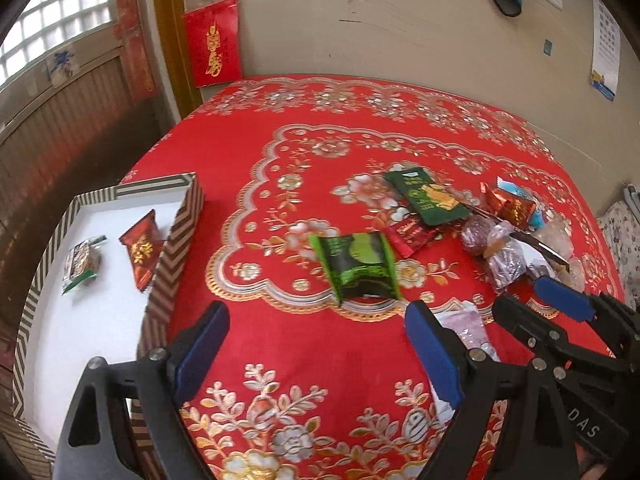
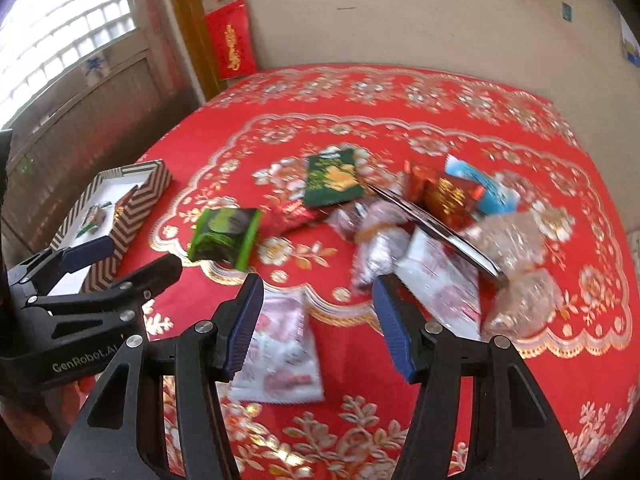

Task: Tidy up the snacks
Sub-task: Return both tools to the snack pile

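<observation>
While both tools hang over the near part of the table, neither pair of jaws has anything between its pads. The left gripper, black with blue rubber pads, stands wide apart above bare cloth. The right gripper, of the same make, stands at a middling gap above a white and pink flat snack packet without touching it.

Just beyond the left gripper lies a bright green and black foil snack packet, alone, with bare cloth on all sides. Farther back and to the right is the main heap: a dark green flat packet with gold print, a small red foil packet, a red and gold wrapped sweet, clear plastic bags of dark sweets and a long dark strip lying across them.

At the left edge of the table sits an open rectangular box with brown and white zigzag walls and white floor. It holds a red packet with gold lettering and a small clear and green packet, with much free floor nearer the camera.

A red tablecloth with gold and silver flowers covers the table; its far edge meets a beige wall.
</observation>
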